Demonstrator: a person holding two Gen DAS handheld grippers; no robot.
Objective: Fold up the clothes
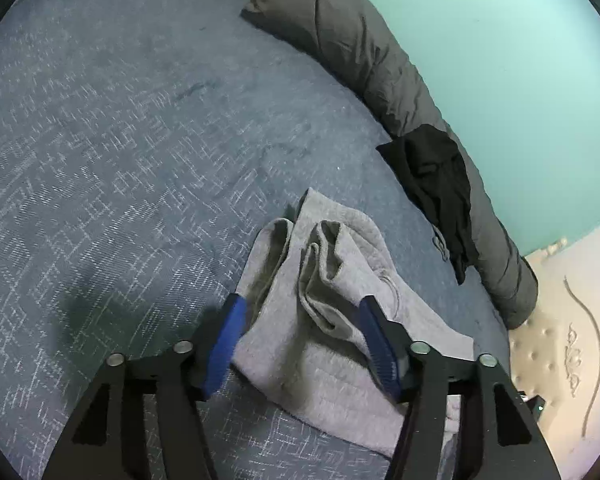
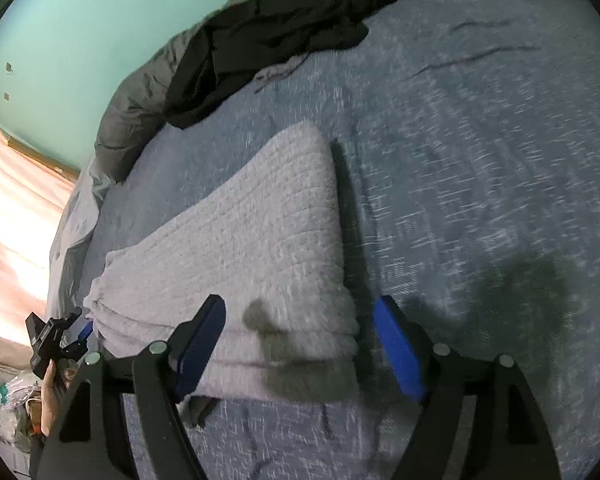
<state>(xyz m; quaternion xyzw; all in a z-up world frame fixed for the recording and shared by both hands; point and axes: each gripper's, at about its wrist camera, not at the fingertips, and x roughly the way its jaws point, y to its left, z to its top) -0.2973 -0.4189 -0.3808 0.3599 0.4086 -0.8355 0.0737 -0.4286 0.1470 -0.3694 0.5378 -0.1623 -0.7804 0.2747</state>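
Grey, waffle-textured knit fabric, a folded garment [image 1: 332, 320], lies on the blue patterned bedspread [image 1: 132, 152] near the side of the bed where a rolled dark grey duvet [image 1: 364, 56] runs along the turquoise wall [image 1: 500, 60]. In the left wrist view the left gripper [image 1: 300, 324] sits low over one end of the garment, where loose folds and hems bunch up. Its jaws stand open, one blue pad [image 1: 226, 344] on each side of the bunched cloth; the right-hand pad lies against a fold, but nothing is pinched between them. A crumpled black garment [image 1: 436, 184] rests on the duvet and bedspread beyond, apart from the grey one.

In the right wrist view the right gripper [image 2: 300, 328] hangs over the garment's other end, a neatly stacked edge with several layers showing. Its jaws are also wide apart. The left-hand finger [image 2: 198, 344] sits over the cloth, while the right-hand finger [image 2: 396, 344] is off the garment's side edge, above bare bedspread. The cloth is not gripped. Both grippers tilt downward toward the bed. At the left edge of this view the person's hand [image 2: 54, 392] holds the other gripper's black handle, beside the garment's far corner. This view is motion-blurred.
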